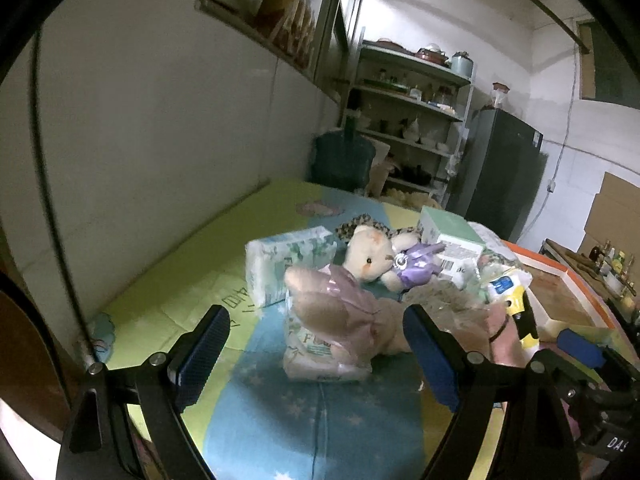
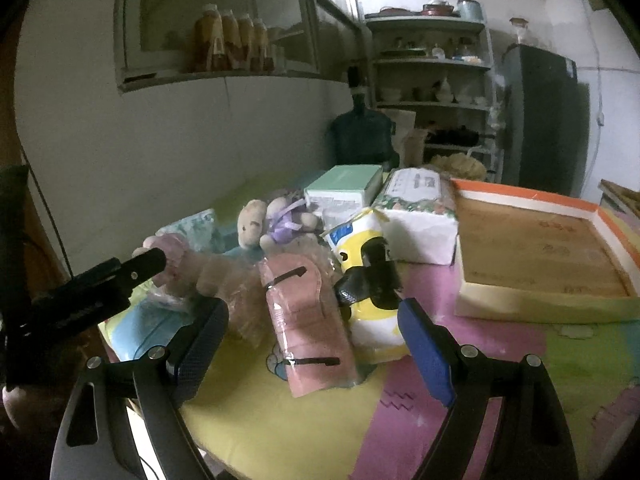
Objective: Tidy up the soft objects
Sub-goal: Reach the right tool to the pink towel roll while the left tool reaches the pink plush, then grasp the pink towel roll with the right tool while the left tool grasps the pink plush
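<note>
Early going here: the soft things lie heaped on the desk, nothing sorted yet. The left tongs gape wide, holding nothing, lined up on the pink-dressed plush lying on a tissue pack. The right tongs are just as wide and bare, the pink wrapped bundle and the yellow tissue pack lying between their tips. Behind sits the bear with the purple bow, plus the green box. The shallow orange-rimmed box to the right looks empty, so everything appears left to do.
</note>
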`<act>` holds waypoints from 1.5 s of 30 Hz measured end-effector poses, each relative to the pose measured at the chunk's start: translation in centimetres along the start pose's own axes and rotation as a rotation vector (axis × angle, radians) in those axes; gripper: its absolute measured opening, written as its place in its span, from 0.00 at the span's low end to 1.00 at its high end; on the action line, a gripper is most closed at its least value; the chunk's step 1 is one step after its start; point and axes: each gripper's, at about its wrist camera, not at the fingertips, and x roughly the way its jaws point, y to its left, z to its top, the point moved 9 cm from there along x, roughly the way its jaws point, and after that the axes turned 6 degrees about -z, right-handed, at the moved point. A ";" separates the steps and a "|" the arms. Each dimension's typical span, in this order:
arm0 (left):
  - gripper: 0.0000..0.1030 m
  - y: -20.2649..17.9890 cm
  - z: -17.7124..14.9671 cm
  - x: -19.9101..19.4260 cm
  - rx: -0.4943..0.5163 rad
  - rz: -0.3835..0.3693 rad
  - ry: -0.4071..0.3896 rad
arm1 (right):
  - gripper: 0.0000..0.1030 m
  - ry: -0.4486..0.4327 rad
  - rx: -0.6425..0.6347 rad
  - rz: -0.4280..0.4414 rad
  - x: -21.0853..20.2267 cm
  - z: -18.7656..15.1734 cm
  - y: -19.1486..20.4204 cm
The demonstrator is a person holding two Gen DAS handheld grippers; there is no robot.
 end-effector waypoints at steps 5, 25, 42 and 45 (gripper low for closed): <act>0.85 0.2 -0.1 1.6 -0.017 -0.014 0.026 | 0.84 0.018 -0.010 0.013 1.0 -0.1 0.3; 0.31 -1.4 0.2 2.9 -0.032 -0.130 0.031 | 0.40 0.096 -0.042 0.049 3.6 -0.8 0.6; 0.23 -3.7 4.0 0.6 -0.005 -0.148 -0.088 | 0.35 -0.023 0.025 0.082 -0.3 2.7 -0.4; 0.23 -4.4 5.4 0.3 0.002 -0.151 -0.117 | 0.35 -0.041 0.023 0.081 -0.6 3.6 -0.6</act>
